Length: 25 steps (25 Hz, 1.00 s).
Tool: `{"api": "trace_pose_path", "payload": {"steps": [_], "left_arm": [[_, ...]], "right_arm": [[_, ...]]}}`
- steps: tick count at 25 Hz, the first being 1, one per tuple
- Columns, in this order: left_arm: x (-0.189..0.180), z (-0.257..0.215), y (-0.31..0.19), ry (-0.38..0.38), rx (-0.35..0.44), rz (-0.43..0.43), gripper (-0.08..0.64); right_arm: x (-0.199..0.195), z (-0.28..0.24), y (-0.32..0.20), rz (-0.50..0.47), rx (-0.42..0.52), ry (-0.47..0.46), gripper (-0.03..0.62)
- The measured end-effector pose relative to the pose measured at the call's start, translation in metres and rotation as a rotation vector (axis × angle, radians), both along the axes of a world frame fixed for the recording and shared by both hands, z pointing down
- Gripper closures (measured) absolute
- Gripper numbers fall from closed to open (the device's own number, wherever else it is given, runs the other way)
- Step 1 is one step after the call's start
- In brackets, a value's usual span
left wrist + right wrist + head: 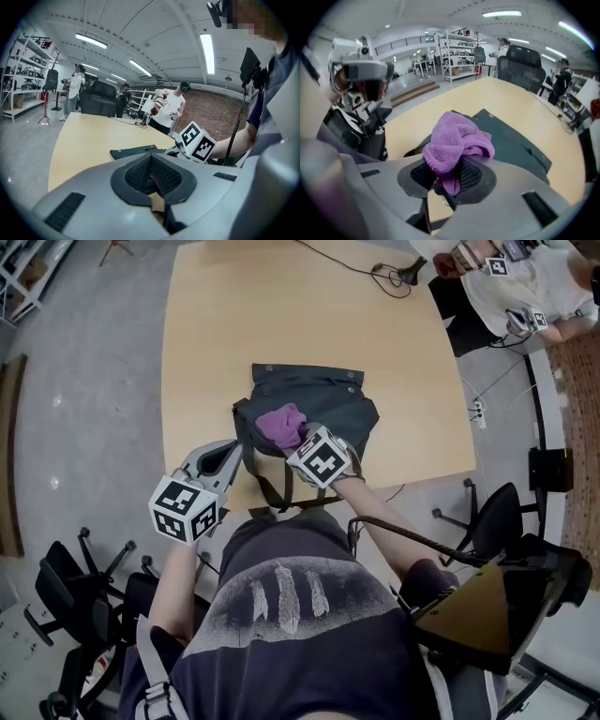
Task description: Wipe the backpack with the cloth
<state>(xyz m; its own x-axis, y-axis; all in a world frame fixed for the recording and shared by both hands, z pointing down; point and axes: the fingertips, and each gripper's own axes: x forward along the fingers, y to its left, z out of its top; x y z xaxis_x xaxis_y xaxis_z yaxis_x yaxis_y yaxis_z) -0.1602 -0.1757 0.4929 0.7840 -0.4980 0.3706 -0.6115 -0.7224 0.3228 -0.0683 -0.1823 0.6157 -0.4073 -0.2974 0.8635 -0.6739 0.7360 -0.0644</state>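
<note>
A dark grey-green backpack [314, 399] lies flat on the wooden table [206, 324], close to its near edge, with its straps [274, 486] trailing toward me. A crumpled purple cloth [281, 426] rests on the backpack's near-left part. My right gripper [302, 439] is shut on that cloth [457, 143], holding it against the backpack [513, 138]. My left gripper [236, 448] sits at the backpack's left corner. In its own view the left gripper [151, 174] has its jaws together with a bit of dark fabric pinched between them, and the backpack [133, 152] stretches beyond.
A black cable and a small stand [398, 276] lie at the table's far right. Another person [530, 287] with marker cubes sits beyond the far right corner. Office chairs stand at lower left [80, 587] and at right [497, 517]. A power strip [479, 411] lies on the floor.
</note>
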Motion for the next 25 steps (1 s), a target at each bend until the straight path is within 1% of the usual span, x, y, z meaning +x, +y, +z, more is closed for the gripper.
{"api": "trace_pose_path", "payload": {"steps": [2,3,4,6,7,8,9,10,12,14,16,17,19,25], "left_arm": [[-0.006,0.0,0.002,0.002,0.003,0.005,0.554],[-0.009,0.001,0.002,0.003,0.002,0.006,0.554],[-0.013,0.002,0.002,0.005,-0.001,0.005,0.554],[-0.019,0.004,0.004,0.011,-0.013,-0.002,0.554],[-0.02,0.004,0.005,0.014,-0.015,-0.002,0.554],[-0.02,0.002,0.006,0.016,-0.012,0.002,0.554],[-0.018,-0.001,0.005,0.017,-0.004,0.009,0.554],[-0.016,-0.005,0.005,0.018,0.006,0.016,0.554],[-0.015,-0.015,0.007,0.019,0.024,0.021,0.554],[-0.021,-0.025,0.011,0.017,0.041,-0.001,0.554],[-0.025,-0.028,0.014,0.016,0.048,-0.028,0.554],[-0.02,-0.027,0.017,0.014,0.046,-0.028,0.554],[-0.001,-0.023,0.032,0.003,0.039,-0.015,0.554],[0.056,-0.037,0.085,-0.031,0.073,0.0,0.554]], "right_arm": [[-0.022,-0.007,0.007,0.027,-0.069,-0.142,0.494],[-0.032,-0.015,0.01,0.054,-0.106,-0.227,0.494],[-0.043,-0.027,0.011,0.088,-0.145,-0.328,0.494],[-0.063,-0.063,0.017,0.156,-0.221,-0.566,0.494],[-0.069,-0.083,0.019,0.181,-0.242,-0.68,0.492],[-0.072,-0.104,0.021,0.196,-0.245,-0.773,0.492],[-0.07,-0.122,0.023,0.206,-0.231,-0.836,0.492],[-0.066,-0.136,0.024,0.213,-0.206,-0.87,0.492],[-0.049,-0.153,0.028,0.245,-0.153,-0.883,0.492],[-0.034,-0.158,0.027,0.299,-0.119,-0.89,0.492],[-0.022,-0.156,0.022,0.357,-0.106,-0.907,0.492],[-0.014,-0.155,0.022,0.379,-0.097,-0.914,0.492],[0.004,-0.154,0.032,0.39,-0.079,-0.917,0.492],[0.053,-0.16,0.093,0.358,-0.075,-0.964,0.492]]}}
